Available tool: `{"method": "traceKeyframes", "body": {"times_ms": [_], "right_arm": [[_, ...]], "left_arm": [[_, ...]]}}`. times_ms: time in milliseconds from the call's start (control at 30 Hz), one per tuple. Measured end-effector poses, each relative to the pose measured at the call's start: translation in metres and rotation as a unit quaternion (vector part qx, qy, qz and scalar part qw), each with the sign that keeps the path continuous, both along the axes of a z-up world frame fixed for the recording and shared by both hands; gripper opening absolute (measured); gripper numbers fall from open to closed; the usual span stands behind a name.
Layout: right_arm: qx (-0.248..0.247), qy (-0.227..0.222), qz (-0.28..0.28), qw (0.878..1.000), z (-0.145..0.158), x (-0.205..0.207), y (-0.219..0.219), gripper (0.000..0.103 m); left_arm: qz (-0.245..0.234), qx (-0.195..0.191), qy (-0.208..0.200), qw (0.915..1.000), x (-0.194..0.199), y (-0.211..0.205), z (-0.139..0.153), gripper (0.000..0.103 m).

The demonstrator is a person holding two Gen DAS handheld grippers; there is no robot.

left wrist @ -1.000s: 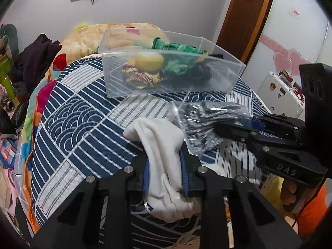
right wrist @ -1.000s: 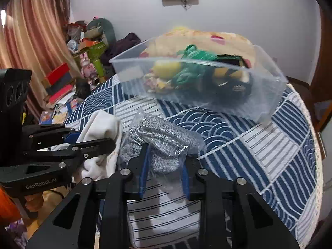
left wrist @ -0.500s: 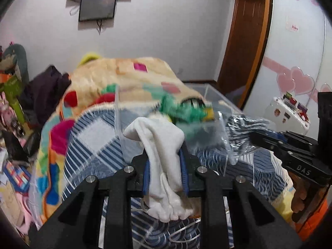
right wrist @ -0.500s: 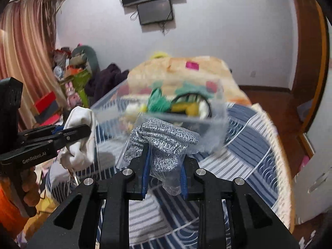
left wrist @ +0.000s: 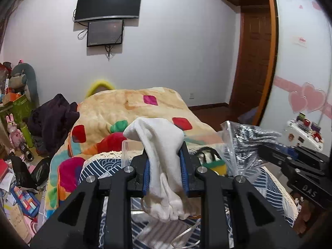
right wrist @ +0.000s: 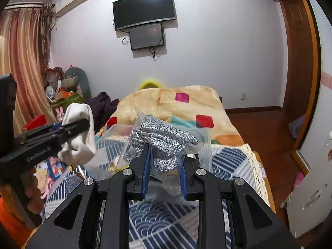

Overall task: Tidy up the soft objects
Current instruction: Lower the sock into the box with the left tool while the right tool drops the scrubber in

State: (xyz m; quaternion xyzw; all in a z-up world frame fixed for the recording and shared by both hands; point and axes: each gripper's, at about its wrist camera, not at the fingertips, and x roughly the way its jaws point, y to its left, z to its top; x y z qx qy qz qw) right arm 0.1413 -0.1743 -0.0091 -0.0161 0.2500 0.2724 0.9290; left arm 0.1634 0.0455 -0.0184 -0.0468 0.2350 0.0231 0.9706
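My left gripper (left wrist: 165,161) is shut on a white sock (left wrist: 159,145) that droops over both fingers, held up in the air. My right gripper (right wrist: 164,161) is shut on a clear plastic bag of grey knit fabric (right wrist: 164,141), also lifted. The white sock also shows in the right wrist view (right wrist: 79,132), with the left gripper (right wrist: 62,130) at the left. The bag also shows in the left wrist view (left wrist: 247,139), with the right gripper (left wrist: 276,151) at the right. The clear plastic bin (left wrist: 129,151) lies low behind both held items, mostly hidden; it also shows in the right wrist view (right wrist: 118,129).
The bed has a blue and white wave-pattern cover (right wrist: 232,161) and a cream blanket with coloured patches (left wrist: 132,103). Dark clothes (left wrist: 51,118) and clutter lie to the left. A wooden door (left wrist: 255,62) and a white wardrobe (left wrist: 300,62) stand to the right.
Both grippers have risen and tilted up with their loads. The bin has dropped from the middle of both views to low behind the held items.
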Motion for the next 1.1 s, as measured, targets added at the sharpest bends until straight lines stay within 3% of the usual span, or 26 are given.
{"method": "traceKeyframes", "body": {"times_ms": [167,300,600,800,967,1067,1100], "right_arm": [[-0.005,0.004,-0.01,1.0,-0.002,0.017,0.007,0.022],[-0.009,0.018,-0.016,1.0,-0.01,0.031,0.012,0.022],[-0.014,0.079,-0.023,0.997,-0.037,0.059,0.025,0.022],[-0.027,0.096,-0.016,0.995,-0.048,0.062,0.029,0.024],[-0.036,0.097,-0.013,0.995,-0.048,0.062,0.028,0.026],[-0.045,0.101,-0.016,0.994,-0.05,0.062,0.027,0.034],[-0.048,0.099,-0.017,0.994,-0.05,0.06,0.026,0.041]], "left_arm": [[0.017,-0.017,0.018,0.9996,0.033,0.011,-0.009,0.024],[0.029,-0.009,0.029,0.9991,0.053,0.01,-0.018,0.024],[0.006,-0.007,0.088,0.996,0.086,-0.001,-0.055,0.024],[-0.005,-0.017,0.121,0.9925,0.095,0.002,-0.069,0.025],[0.0,-0.002,0.125,0.9922,0.091,0.003,-0.069,0.042],[-0.002,-0.008,0.125,0.9921,0.085,0.004,-0.068,0.049],[-0.003,-0.009,0.123,0.9923,0.081,0.005,-0.067,0.052]]}}
